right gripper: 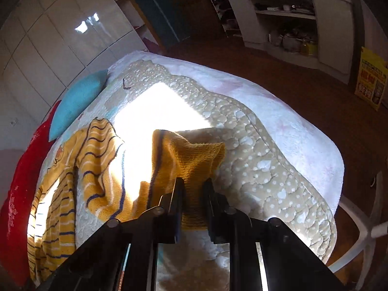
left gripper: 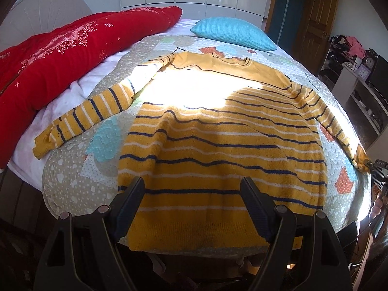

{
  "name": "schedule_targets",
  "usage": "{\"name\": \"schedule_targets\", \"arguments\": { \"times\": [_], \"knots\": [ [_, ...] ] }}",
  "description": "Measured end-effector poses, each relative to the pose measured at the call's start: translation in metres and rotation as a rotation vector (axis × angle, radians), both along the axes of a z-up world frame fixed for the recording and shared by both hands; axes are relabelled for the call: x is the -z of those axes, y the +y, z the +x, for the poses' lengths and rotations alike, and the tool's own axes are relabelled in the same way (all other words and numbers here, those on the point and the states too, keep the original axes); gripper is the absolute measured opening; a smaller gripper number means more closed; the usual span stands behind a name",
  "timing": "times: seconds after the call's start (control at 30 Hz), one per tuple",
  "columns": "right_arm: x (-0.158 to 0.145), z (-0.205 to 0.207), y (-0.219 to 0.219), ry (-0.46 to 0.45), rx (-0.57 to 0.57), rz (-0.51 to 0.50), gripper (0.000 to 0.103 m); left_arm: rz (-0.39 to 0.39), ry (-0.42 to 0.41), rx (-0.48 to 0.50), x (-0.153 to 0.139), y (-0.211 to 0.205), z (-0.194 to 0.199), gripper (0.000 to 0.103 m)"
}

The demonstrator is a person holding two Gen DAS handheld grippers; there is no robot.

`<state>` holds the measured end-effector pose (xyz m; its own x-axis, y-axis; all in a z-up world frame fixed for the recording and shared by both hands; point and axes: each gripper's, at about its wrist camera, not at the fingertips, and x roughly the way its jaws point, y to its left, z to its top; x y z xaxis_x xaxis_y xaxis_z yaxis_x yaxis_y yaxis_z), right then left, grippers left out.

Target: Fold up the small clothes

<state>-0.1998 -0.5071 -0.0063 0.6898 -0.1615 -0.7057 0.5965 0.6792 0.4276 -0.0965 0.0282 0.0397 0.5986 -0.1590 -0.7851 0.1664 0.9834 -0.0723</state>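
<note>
Right hand-held gripper (right gripper: 192,186): jaws narrow, clamped on the cuff (right gripper: 191,157) of the sweater's right sleeve. Cuff fabric bunches up between the fingers and pokes out at 12 o'clock of the tips, lifted off the quilt (right gripper: 262,169). The rest of that sleeve trails away toward 9 o'clock, back to the sweater body (right gripper: 55,218) at 8 o'clock in the right wrist view.

Left hand-held gripper (left gripper: 192,189): jaws wide, nothing pinched. It hangs over the bottom part of the sweater (left gripper: 218,150); the striped fabric shows in the gap between both fingers and the hem edge lies at 6 o'clock below the tips. Whether the tips touch the knit, cannot tell.

Sweater: yellow with dark and white stripes, spread flat on the quilt on the bed, collar at 12 o'clock from the left gripper, hem nearest it. Left sleeve (left gripper: 89,118) stretched out to 10 o'clock, lying flat. Right sleeve runs down the 3 o'clock side, its cuff meeting the other gripper at the frame edge.

Further out: blue pillow (left gripper: 232,32) at 12 o'clock beyond the collar, red blanket (left gripper: 72,55) at 10–11 o'clock along the bed's side. Strong sun patch across the sweater's chest.
</note>
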Motion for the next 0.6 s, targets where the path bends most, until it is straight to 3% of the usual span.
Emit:
{"name": "schedule_targets", "arguments": {
  "times": [0.17, 0.37, 0.47, 0.6],
  "knots": [
    [-0.054, -0.017, -0.026, -0.076, 0.081, -0.089, 0.012, -0.009, 0.000, -0.020, 0.000, 0.008, 0.001, 0.080],
    [-0.105, -0.023, -0.065, -0.099, 0.224, -0.176, 0.011, -0.027, 0.012, -0.047, 0.005, 0.017, 0.003, 0.080],
    [-0.120, 0.001, -0.054, -0.093, 0.187, -0.201, 0.011, -0.033, 0.013, -0.050, 0.007, 0.020, 0.005, 0.080],
    [-0.128, 0.057, -0.015, -0.099, 0.028, -0.177, 0.011, -0.039, 0.003, -0.046, 0.008, 0.023, 0.007, 0.080]
  ]
}}
